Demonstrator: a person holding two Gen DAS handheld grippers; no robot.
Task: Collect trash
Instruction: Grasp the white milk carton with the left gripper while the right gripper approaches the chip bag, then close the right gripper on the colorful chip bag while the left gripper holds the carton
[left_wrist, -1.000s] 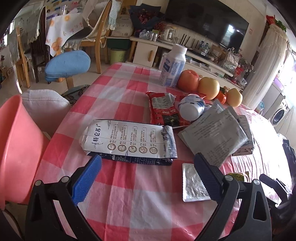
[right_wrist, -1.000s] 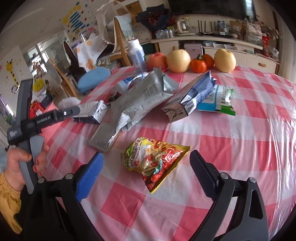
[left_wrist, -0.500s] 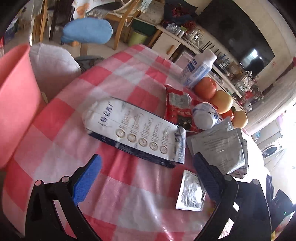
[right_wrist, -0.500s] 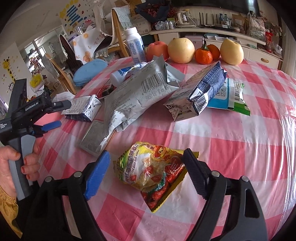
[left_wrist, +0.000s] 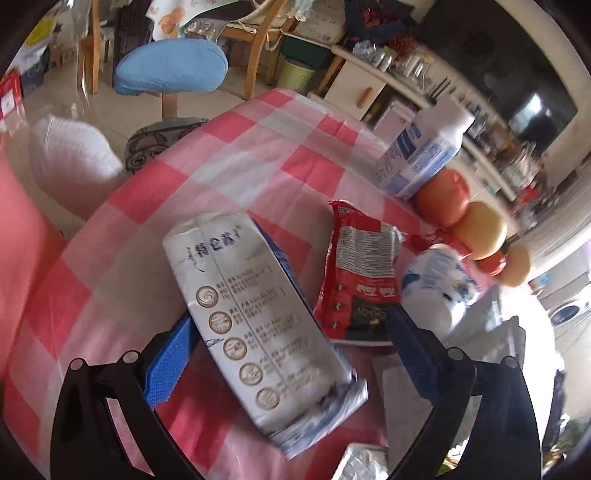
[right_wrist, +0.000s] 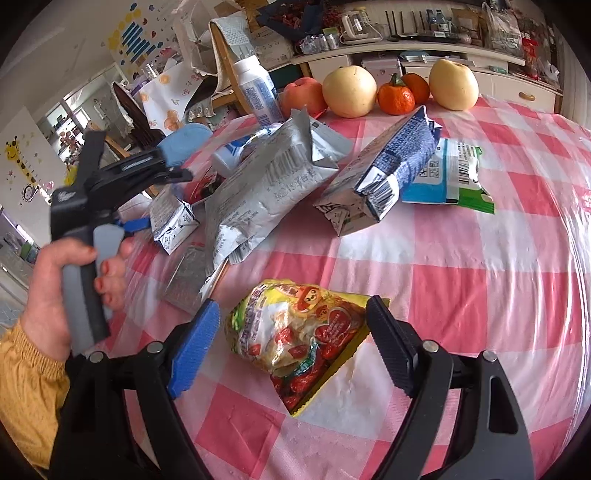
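counter (right_wrist: 480, 280): pink-and-white check cloth under clear plastic, trash strewn across the middle, fruit lined up along the far edge.
pink bin (left_wrist: 22, 258): off the counter's edge, left in the left wrist view; only its side shows. Judged the likely drop point.
grey foil bag (right_wrist: 258, 192): largest of the trash, crumpled, lying between the two hands' working areas.
milk carton (left_wrist: 258, 332): flattened, white face up, lying on the cloth. Long axis runs away from the left gripper (left_wrist: 288, 347), slightly slanted; near end sits between the jaws, so the jaws span its short width.
left jaws: apart. Left blue pad lies close against the carton's edge, right pad well clear; no squeeze seen.
red packet (left_wrist: 358, 280): just right of the carton, near the right pad; could get snagged in a sloppy close.
snack bag (right_wrist: 299, 336): yellow and red, crumpled, directly ahead of the right gripper (right_wrist: 291, 343), lying between its pads, long axis slanting toward the near right.
right jaws: open, a pad on either side of the bag, neither visibly pressing.
nearer hand: left for the carton, right for the snack bag.
next move, judged: each side only needs to close.
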